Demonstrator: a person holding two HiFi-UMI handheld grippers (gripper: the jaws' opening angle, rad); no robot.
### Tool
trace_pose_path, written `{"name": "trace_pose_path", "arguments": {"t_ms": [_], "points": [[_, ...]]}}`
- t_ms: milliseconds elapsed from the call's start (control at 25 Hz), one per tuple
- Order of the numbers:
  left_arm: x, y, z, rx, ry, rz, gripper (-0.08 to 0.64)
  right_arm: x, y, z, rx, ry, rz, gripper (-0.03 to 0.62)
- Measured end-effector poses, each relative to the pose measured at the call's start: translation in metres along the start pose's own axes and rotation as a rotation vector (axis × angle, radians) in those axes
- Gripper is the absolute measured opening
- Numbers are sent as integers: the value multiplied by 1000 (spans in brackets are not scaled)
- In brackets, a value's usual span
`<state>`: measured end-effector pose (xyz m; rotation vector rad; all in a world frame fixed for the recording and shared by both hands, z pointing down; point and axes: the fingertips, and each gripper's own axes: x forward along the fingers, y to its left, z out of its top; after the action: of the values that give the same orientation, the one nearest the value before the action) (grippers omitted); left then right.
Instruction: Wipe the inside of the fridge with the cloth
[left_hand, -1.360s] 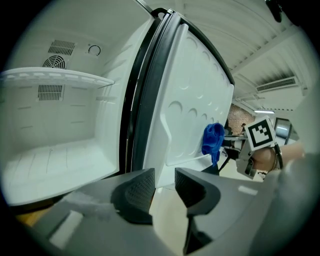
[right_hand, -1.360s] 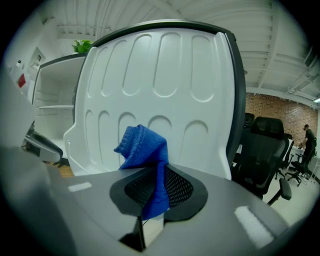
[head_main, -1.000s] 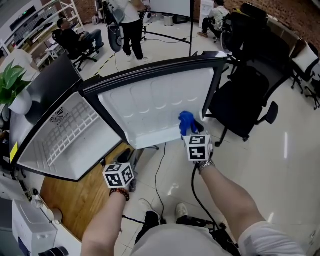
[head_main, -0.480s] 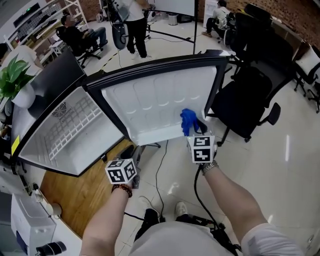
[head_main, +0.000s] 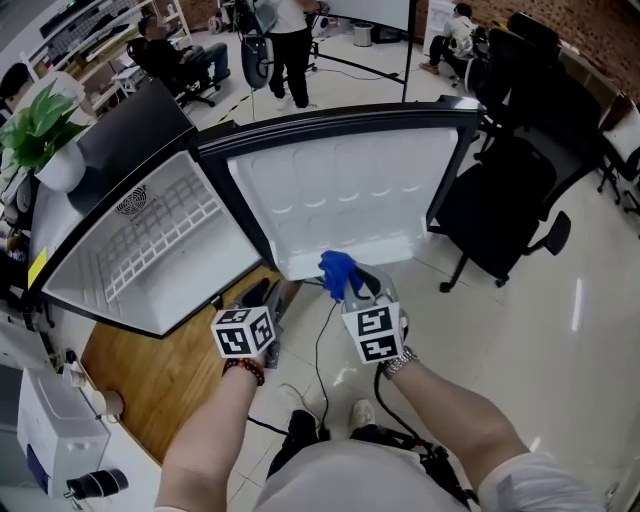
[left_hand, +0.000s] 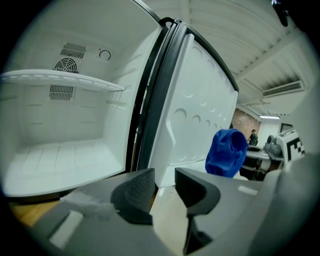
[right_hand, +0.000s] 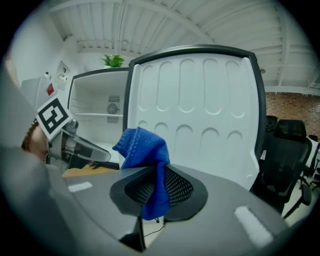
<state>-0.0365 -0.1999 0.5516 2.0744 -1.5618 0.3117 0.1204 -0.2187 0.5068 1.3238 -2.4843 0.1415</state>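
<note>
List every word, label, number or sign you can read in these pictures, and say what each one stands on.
No text reads clearly anywhere.
Black-and-white square patterns on the white marker cube of the left gripper and on the right gripper: codes, not words.
Small yellow sticker on the outer edge of the white fridge: too small to read.
Red and white labels on the white surface left of the fridge opening: blurred.

Even, bright indoor light is seen throughout; pale streaks of glare are thrown on the glossy floor in the head view; the white fridge door is nearly washed out, with only faint shadows; both gripper views are strongly bowed and blackened at the corners; the grey foreground nearest each lens is blurred, while the blue cloth is rendered sharp.
</note>
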Motion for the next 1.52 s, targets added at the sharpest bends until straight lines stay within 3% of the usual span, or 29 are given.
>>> {"name": "trace_pose_path", "arguments": {"t_ms": [200,440,1160,1520], "points": [[-4,2,16,32,-17,-5,135,19,43,-14,-10,38,66,46],[-2,-2,36,74,-37,-39,135,49,67,-21,-19,74,88,46],[8,-17,58,82,-67,-160,137,101,73,-23,24,82,53,46],[16,-19,61,91,-50,-137,126,112,72,-17,4,62,52,46]]}}
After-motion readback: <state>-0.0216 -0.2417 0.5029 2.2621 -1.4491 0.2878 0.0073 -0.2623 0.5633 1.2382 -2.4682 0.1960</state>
